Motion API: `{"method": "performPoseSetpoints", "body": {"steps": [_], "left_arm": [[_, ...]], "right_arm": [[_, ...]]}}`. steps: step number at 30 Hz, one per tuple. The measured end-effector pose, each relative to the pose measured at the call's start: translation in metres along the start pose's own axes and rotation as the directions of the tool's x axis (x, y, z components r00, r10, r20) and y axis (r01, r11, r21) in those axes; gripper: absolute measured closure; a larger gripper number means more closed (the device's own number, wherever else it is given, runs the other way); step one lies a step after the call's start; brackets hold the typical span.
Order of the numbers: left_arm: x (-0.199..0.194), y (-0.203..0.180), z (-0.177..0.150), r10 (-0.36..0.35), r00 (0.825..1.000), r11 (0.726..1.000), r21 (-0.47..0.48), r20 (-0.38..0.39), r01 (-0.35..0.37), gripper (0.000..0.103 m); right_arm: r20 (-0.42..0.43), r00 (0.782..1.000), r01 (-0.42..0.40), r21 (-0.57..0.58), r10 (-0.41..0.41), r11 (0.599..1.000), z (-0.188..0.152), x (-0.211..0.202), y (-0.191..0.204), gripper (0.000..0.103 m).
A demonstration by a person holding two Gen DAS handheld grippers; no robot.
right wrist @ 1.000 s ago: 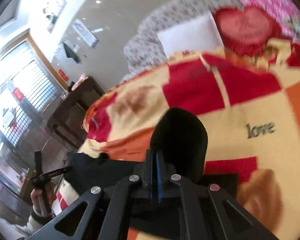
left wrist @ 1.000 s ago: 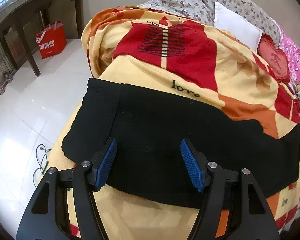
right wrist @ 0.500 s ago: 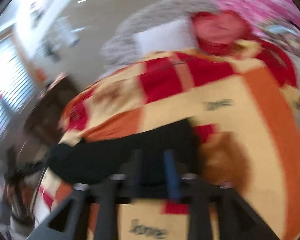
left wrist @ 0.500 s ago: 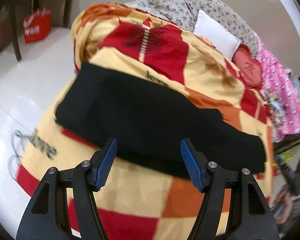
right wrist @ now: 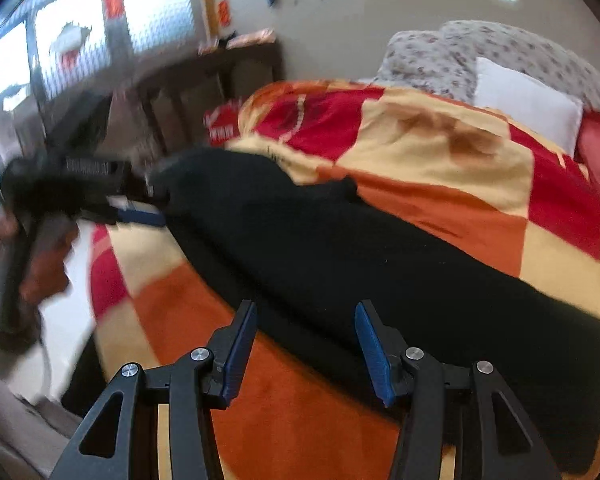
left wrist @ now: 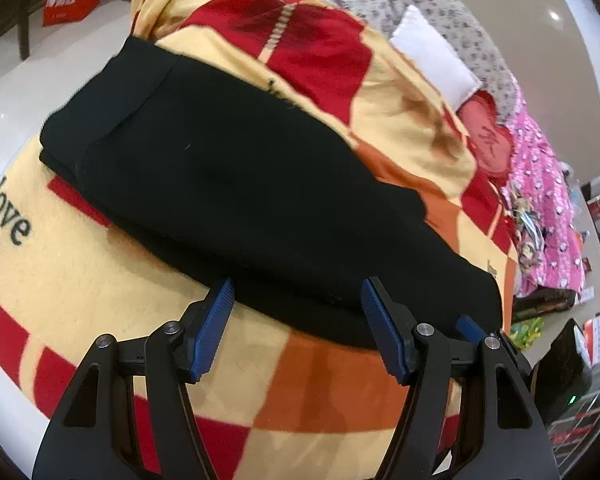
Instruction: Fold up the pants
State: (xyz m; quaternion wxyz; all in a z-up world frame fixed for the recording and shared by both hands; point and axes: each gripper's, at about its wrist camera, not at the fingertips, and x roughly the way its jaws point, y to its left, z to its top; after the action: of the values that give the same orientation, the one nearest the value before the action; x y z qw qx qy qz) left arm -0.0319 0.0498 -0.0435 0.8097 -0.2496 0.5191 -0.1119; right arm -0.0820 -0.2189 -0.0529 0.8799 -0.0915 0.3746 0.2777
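**Black pants lie folded lengthwise on the patterned blanket**

While both grippers hang over the near edge of the bed, the black pants [left wrist: 260, 184] lie stretched across the checked yellow, red and orange blanket [left wrist: 100, 300] as a long folded strip. Jaws on the left gripper [left wrist: 296, 300] stand spread wide, gripping nothing, tips just over the pants' near edge. Those on the right gripper [right wrist: 306, 320] are also spread and empty (this view is blurred). A white pillow [left wrist: 436, 56] rests near the headboard end.
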Motion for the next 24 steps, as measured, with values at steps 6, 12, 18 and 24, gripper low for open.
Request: {"method": "performPoseSetpoints", "body": {"steps": [6, 12, 18, 24], "left_arm": [[0.007, 0.0, 0.01, -0.009, 1.0, 1.0, -0.026, 0.009, 0.01, 0.037], [0.013, 0.003, 0.016, -0.015, 1.0, 0.999, -0.036, 0.009, 0.015, 0.037], [-0.003, 0.0, 0.011, 0.012, 0.999, 1.0, 0.014, 0.032, -0.012, 0.063], [-0.016, 0.005, 0.002, 0.042, 0.995, 0.997, 0.053, 0.085, -0.047, 0.063]], "right_arm": [[-0.051, 0.993, 0.098, -0.101, -0.103, 0.99, -0.002, 0.025, -0.002, 0.054], [-0.044, 0.998, 0.039, -0.083, -0.043, 0.996, 0.01, 0.03, -0.007, 0.083], [0.016, 0.986, -0.164, 0.109, 0.163, 0.98, 0.021, 0.003, -0.025, 0.095], [-0.043, 0.982, -0.176, 0.114, 0.182, 0.978, 0.003, 0.009, -0.003, 0.102]]}}
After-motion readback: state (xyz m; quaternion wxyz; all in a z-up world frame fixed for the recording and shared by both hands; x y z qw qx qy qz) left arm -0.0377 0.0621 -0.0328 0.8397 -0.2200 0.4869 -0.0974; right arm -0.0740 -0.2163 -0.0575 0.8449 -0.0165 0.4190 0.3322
